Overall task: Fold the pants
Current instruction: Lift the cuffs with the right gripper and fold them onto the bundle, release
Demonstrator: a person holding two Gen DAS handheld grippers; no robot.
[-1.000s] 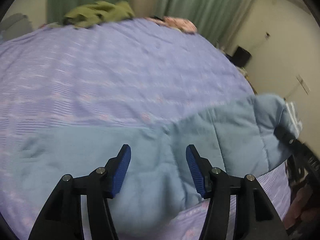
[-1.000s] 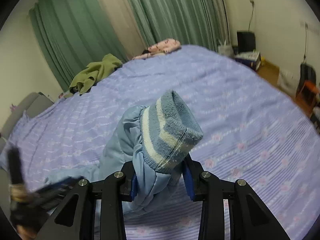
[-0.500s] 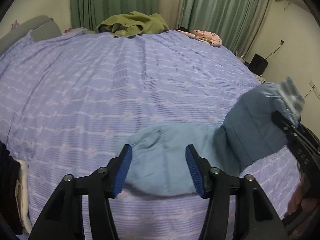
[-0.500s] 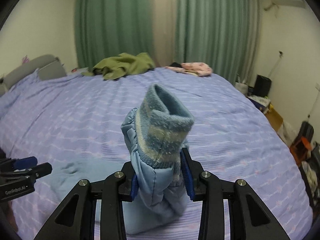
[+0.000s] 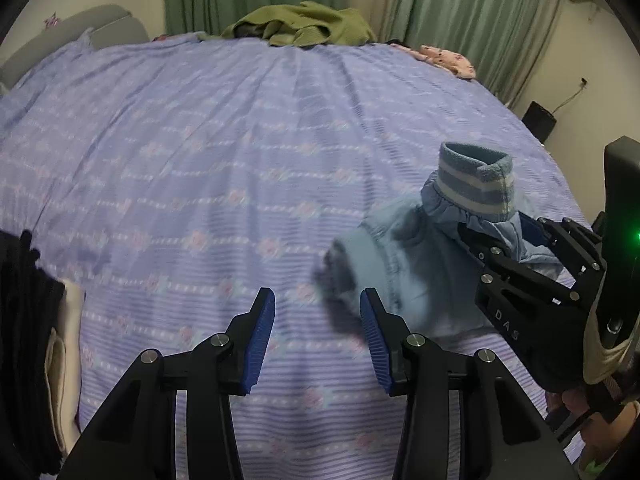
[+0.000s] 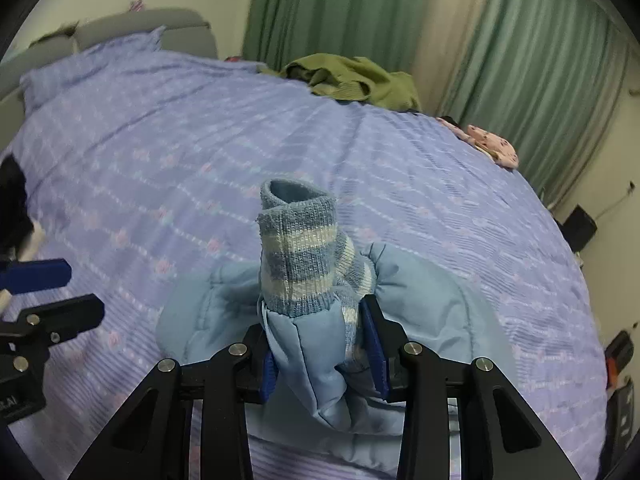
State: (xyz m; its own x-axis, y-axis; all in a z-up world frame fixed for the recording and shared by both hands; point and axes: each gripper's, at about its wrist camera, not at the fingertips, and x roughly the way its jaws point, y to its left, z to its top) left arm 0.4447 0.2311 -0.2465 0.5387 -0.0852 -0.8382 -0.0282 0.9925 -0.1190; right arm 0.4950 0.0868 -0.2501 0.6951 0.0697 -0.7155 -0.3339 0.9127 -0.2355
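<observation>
The light blue padded pants (image 6: pixel 424 300) lie bunched on the purple bed. My right gripper (image 6: pixel 324 356) is shut on one leg end, and the striped knit cuff (image 6: pixel 300 248) stands up above its blue pads. In the left wrist view the pants (image 5: pixel 404 256) sit at the right, the cuff (image 5: pixel 476 184) held up by the right gripper (image 5: pixel 508 240). My left gripper (image 5: pixel 318 340) is open and empty, low over the sheet, just left of the pants' near edge.
The purple patterned bed sheet (image 5: pixel 208 152) fills both views. A green garment (image 5: pixel 300 26) and a pink cloth (image 5: pixel 448 58) lie at the far edge by green curtains. Dark and cream clothing (image 5: pixel 32 340) lies at the left edge. A black speaker (image 5: pixel 538 120) stands by the right wall.
The right gripper has carried the cuffed leg leftward, bunching the pants into a compact pile. My left gripper has drawn back off the fabric and stays open.
</observation>
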